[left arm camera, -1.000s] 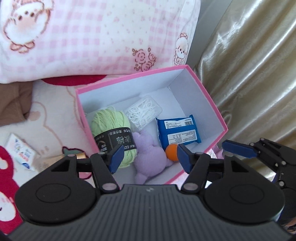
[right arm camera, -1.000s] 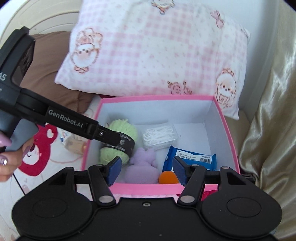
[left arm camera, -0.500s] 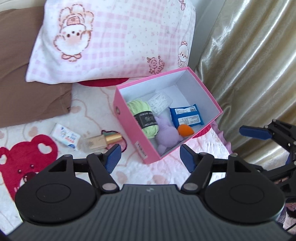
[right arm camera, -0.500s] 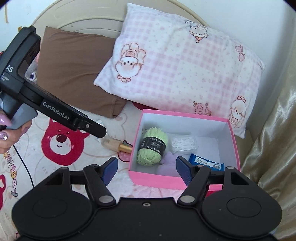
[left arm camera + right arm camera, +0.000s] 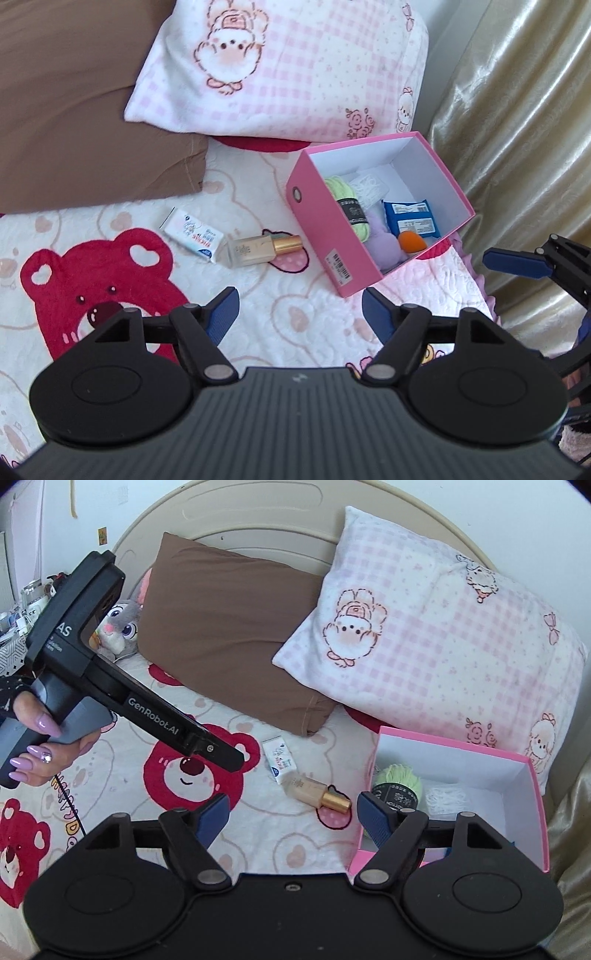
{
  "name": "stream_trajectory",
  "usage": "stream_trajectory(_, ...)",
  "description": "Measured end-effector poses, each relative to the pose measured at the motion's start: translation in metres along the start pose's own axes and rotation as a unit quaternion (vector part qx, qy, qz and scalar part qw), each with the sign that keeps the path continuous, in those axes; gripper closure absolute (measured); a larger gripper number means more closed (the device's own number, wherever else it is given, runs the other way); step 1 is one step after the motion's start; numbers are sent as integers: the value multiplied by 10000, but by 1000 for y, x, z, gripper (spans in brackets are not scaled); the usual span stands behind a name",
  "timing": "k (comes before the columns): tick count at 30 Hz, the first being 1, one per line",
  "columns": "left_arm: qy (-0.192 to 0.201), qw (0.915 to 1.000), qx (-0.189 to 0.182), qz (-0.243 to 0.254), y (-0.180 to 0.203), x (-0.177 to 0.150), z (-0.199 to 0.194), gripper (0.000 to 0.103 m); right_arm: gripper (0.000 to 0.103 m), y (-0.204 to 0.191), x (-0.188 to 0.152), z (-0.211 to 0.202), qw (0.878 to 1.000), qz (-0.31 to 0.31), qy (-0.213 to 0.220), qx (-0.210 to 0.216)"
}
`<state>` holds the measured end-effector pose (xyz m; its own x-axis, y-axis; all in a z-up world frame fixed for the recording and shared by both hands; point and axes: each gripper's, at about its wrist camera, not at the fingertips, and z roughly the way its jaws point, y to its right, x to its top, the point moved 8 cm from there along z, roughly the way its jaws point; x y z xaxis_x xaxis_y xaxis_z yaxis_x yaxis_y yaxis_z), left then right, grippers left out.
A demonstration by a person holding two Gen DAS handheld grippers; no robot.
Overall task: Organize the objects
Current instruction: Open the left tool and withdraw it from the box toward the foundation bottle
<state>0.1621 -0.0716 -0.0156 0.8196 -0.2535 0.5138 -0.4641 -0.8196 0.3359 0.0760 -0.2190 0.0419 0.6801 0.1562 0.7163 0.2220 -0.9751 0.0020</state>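
A pink box (image 5: pixel 328 229) (image 5: pixel 532 775) sits open on the bed. It holds green yarn (image 5: pixel 349 205) (image 5: pixel 400 781), a purple plush (image 5: pixel 384 243), a blue packet (image 5: pixel 413 221), an orange ball (image 5: pixel 410 242) and a clear bag (image 5: pixel 369 184). A beige bottle with a gold cap (image 5: pixel 262 249) (image 5: pixel 317 794) and a small white carton (image 5: pixel 194 234) (image 5: pixel 279 758) lie on the blanket left of the box. My left gripper (image 5: pixel 300 312) is open and empty, above the blanket near the box. My right gripper (image 5: pixel 293 816) is open and empty, near the bottle.
A pink checked pillow (image 5: pixel 288 66) (image 5: pixel 436 642) and a brown pillow (image 5: pixel 74 96) (image 5: pixel 229 635) lie behind. A gold curtain (image 5: pixel 524 129) hangs to the right. A grey plush rabbit (image 5: pixel 118 627) sits at the far left. The blanket (image 5: pixel 103 288) has red bear prints.
Both grippers have pulled back and to the left from over the box. The bottle and the carton have come into view. Both stay open and empty.
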Motion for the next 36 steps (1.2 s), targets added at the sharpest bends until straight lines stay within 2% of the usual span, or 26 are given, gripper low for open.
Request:
stream_trajectory(2,-65,10000,41,31,-7,-5,5,25,22,-6,-2,9,10000,3,-2,82)
stream_trajectory(7,-187,9996,193,7,-27,-14,22,23,18,-19,-10,37,9998,-169,10,93)
stream_trajectory(11,-107,9998,144,-106,-42,-17,34,18,17,-24,-23,60,9986,-508,98,-44)
stream_trajectory(17,-7,9998,177,13,-59,-18,50,18,17,-31,-44,91,9989,-472,16,24)
stream_trajectory(21,117,9992,246,290,-69,-18,64,11,17,-34,-49,116,9998,-96,74,124)
stream_trajectory(28,217,9977,309,566,-93,-13,96,11,17,-27,-59,171,9990,419,130,-13)
stream_trajectory(30,216,9974,269,639,-97,-10,106,11,17,-22,-63,187,9978,633,95,-165)
stream_trajectory(33,202,9962,182,832,-101,-7,120,13,17,-17,-72,212,9915,1113,-252,-617)
stream_trajectory(36,113,9930,311,1136,-103,-6,129,14,17,-17,-78,227,9864,1547,-232,-506)
